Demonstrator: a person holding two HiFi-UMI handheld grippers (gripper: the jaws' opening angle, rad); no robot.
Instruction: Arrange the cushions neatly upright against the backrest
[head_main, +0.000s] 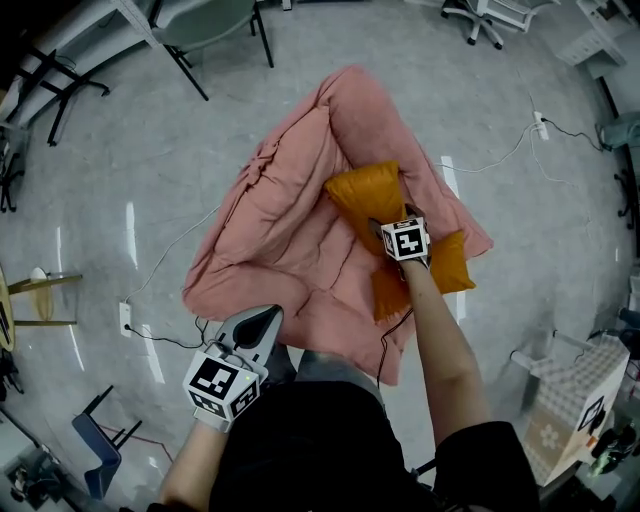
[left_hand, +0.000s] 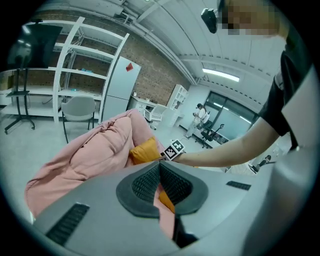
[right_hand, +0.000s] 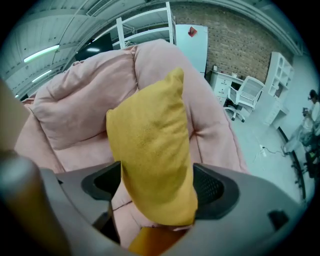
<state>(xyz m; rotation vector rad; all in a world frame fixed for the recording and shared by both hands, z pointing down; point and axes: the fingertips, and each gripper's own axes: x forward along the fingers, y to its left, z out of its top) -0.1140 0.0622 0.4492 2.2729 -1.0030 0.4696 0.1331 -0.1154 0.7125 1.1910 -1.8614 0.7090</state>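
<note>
One upright cushion (right_hand: 150, 135) at the right tool (right_hand: 159, 185) (second cushion (head_main: 450, 262) half hidden)

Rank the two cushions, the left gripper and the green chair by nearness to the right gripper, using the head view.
1. Upright cushion: between the right gripper's jaws.
2. Second cushion: just to its lower right.
3. Left gripper: lower left.
4. Green chair: top left, farthest.
</note>
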